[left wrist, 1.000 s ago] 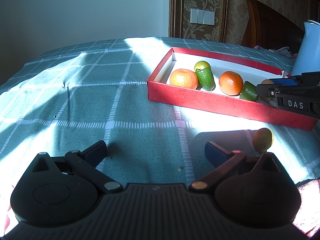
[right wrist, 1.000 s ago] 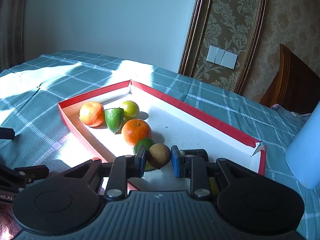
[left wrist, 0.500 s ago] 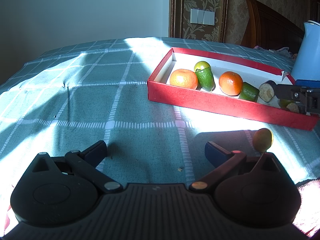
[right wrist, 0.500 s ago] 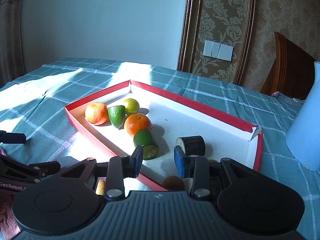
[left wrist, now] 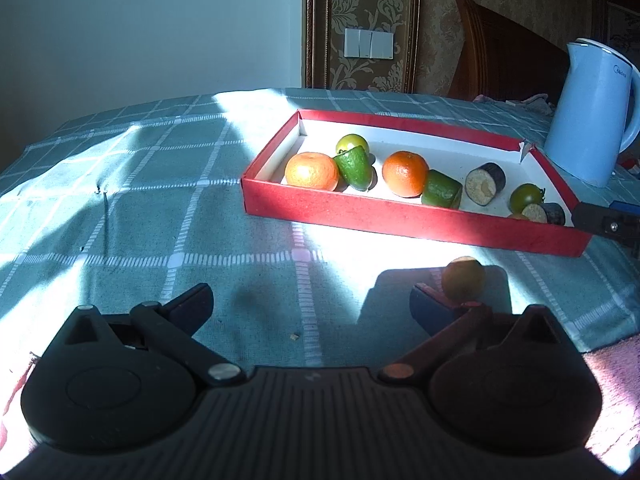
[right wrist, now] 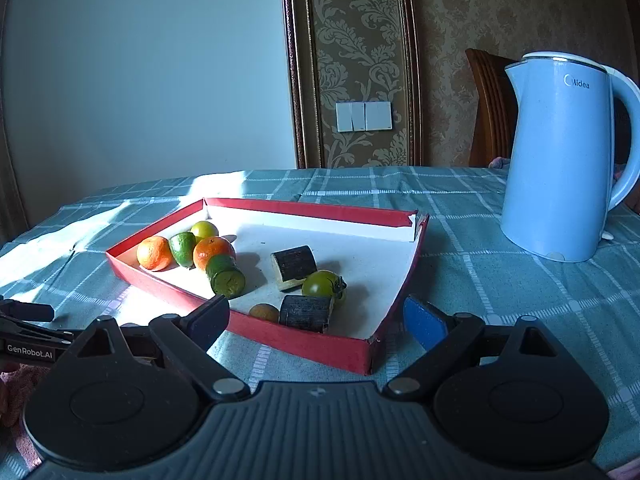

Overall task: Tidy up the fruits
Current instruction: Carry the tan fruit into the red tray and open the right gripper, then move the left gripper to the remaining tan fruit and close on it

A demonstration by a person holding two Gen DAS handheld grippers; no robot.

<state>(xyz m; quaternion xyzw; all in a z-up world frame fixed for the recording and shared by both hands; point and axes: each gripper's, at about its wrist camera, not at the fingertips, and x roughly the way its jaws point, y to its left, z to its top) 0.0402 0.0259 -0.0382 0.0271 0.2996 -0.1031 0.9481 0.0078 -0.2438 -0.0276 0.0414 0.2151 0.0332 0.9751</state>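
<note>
A red tray (left wrist: 400, 224) (right wrist: 304, 344) with a white floor holds two oranges (left wrist: 312, 171) (left wrist: 405, 173), green pieces, two dark cut pieces (right wrist: 294, 266) (right wrist: 306, 314), a green tomato (right wrist: 323, 284) and a small brown fruit (right wrist: 264, 313). Another small brown-yellow fruit (left wrist: 463, 278) lies on the cloth outside the tray, just beyond my left gripper's right fingertip. My left gripper (left wrist: 312, 300) is open and empty. My right gripper (right wrist: 316, 318) is open and empty, before the tray's near corner.
A light blue electric kettle (right wrist: 564, 160) (left wrist: 592, 108) stands right of the tray. The table has a green checked cloth (left wrist: 160, 208). A pink towel (left wrist: 612, 376) lies at the near edge. A wooden chair (right wrist: 492, 108) stands behind the table.
My right gripper let go of the small brown fruit in the tray, opened wide and pulled back out of the tray. My left gripper stayed still.
</note>
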